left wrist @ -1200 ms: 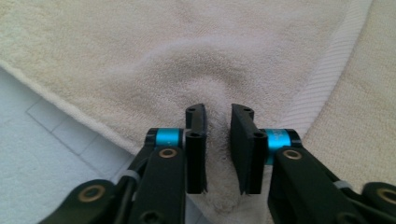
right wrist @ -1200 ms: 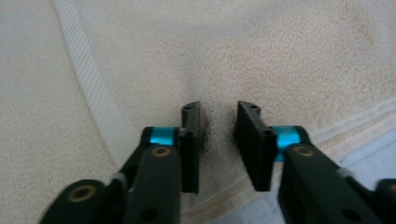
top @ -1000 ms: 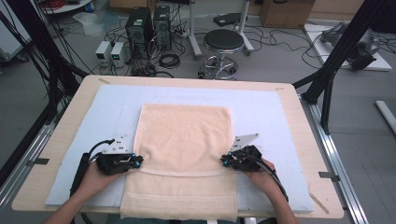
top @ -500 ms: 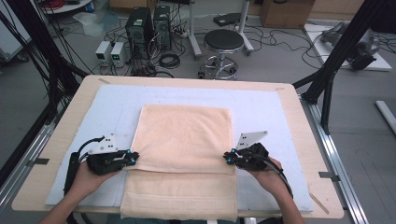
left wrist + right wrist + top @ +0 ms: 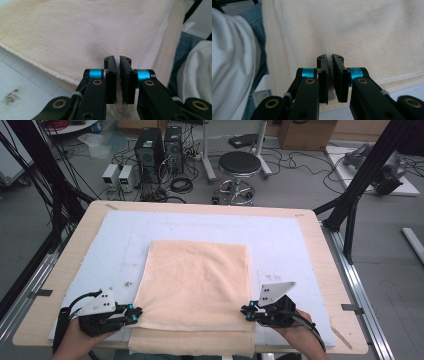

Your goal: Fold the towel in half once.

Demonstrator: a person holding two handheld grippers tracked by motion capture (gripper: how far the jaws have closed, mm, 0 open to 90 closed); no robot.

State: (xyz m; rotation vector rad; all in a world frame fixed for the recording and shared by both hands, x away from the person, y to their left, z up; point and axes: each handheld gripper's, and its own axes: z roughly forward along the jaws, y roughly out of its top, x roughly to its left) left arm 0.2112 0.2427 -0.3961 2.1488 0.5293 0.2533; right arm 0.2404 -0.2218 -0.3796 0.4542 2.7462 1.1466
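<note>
Left tongs (image 5: 134,312) and right tongs (image 5: 247,311) each pinch a near corner of the towel's (image 5: 197,280) folded top layer, one per side so the edge lifts evenly. The peach towel lies centred on the blue-padded bench (image 5: 310,245), its near end overhanging.

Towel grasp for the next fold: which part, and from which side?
Grip the towel at its near corners, one gripper from each side, coming in level. It lies flat, so only the edges give the jaws something to close on. The left gripper and right gripper are already pinched shut on the cloth there.
</note>
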